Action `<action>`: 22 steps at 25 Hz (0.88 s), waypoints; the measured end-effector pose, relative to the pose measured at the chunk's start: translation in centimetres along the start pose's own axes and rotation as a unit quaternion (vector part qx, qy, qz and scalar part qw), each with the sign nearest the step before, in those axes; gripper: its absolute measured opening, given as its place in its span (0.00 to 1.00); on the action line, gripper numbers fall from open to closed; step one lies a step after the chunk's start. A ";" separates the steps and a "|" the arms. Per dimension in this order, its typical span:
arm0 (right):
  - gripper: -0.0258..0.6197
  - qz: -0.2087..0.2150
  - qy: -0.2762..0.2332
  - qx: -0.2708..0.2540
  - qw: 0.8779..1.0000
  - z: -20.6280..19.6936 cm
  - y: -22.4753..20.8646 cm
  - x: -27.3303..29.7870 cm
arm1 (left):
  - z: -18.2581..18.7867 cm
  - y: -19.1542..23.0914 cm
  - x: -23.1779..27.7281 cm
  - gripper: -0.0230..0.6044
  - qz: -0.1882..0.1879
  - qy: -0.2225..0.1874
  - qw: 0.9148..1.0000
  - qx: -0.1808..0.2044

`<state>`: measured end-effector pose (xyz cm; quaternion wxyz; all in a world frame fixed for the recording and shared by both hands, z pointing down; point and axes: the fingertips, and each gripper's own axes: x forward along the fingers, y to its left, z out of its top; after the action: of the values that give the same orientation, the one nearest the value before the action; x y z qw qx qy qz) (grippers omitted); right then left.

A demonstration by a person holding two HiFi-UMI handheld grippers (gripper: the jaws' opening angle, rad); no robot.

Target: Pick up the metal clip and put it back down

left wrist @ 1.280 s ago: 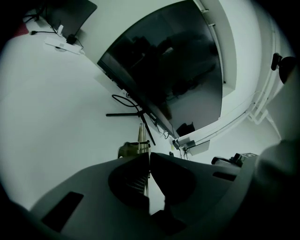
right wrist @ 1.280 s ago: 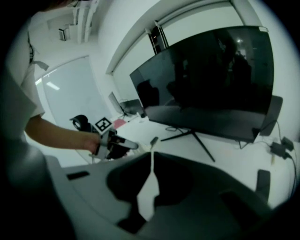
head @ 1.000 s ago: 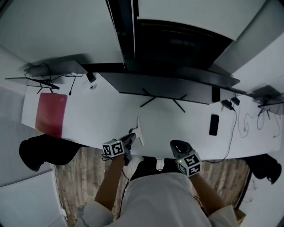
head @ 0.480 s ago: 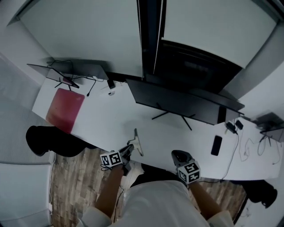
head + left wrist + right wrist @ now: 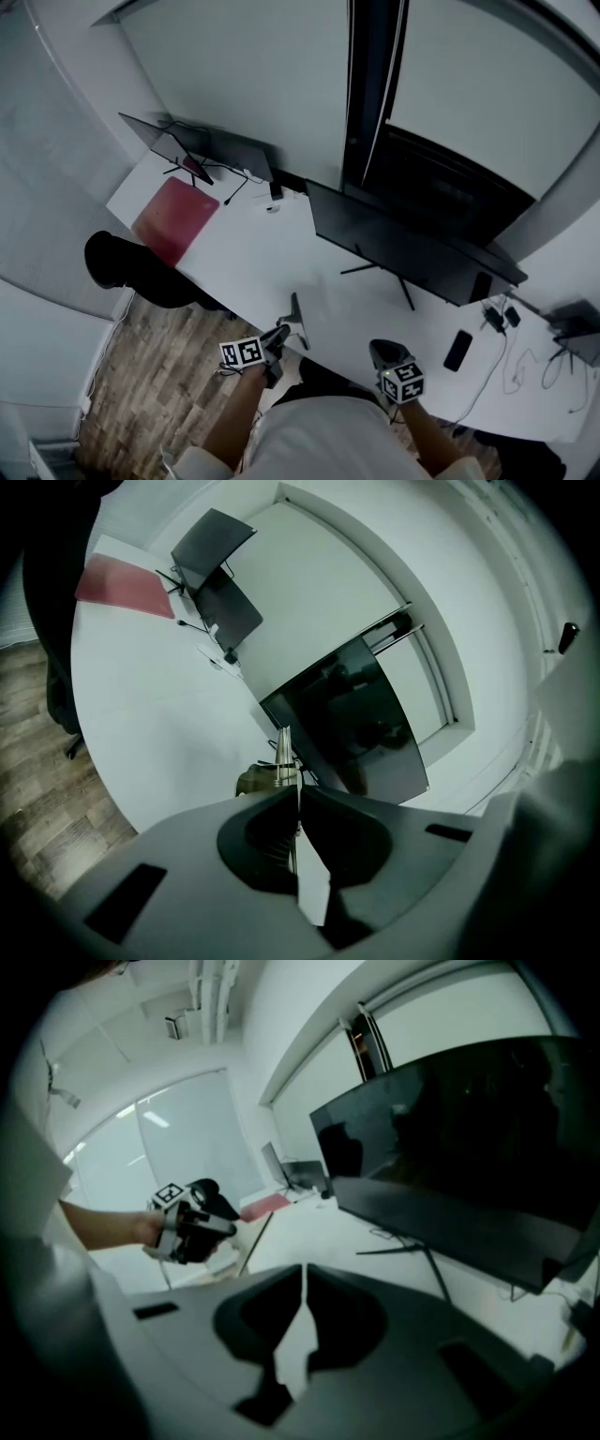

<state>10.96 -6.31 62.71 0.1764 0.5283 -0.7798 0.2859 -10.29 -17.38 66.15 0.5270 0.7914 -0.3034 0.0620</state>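
Monitor [image 5: 403, 246] stands beyond metal clip [image 5: 285, 761]; red mat [image 5: 176, 217] well apart.

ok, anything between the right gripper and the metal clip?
Nothing: just bare white desk between the right gripper and the metal clip, which the left gripper's jaws are shut on. Clearest in the head view; the right gripper view agrees.

The head camera looks steeply down from high above a long white worktop [image 5: 253, 258], taking in a wide black monitor [image 5: 403, 248] and a flat red mat [image 5: 176, 217] towards the left end. The left gripper [image 5: 279, 336] camera sits close behind its own fingers [image 5: 262, 808], facing along the worktop toward that monitor and mat. The right gripper [image 5: 377, 347] camera, equally close, faces leftward across the same worktop, sharing monitor, mat and the left gripper.
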 end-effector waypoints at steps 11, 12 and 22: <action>0.09 0.046 0.000 -0.030 0.998 -1.3 0.4 -0.4 | -3.1 -1.0 -3.6 0.09 0.025 -0.059 0.998 -0.016; 0.09 0.049 0.001 -0.032 0.998 -1.3 0.5 -0.4 | -3.1 -0.9 -3.9 0.09 0.027 -0.063 0.997 -0.019; 0.09 0.062 -0.001 -0.045 0.997 -0.3 2.8 1.6 | -1.6 0.6 -7.1 0.09 0.034 -0.079 0.996 -0.017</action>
<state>7.79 -6.49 63.18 0.1811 0.4707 -0.8232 0.2609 -16.02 -13.20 64.38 0.5125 0.7739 -0.3719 0.0116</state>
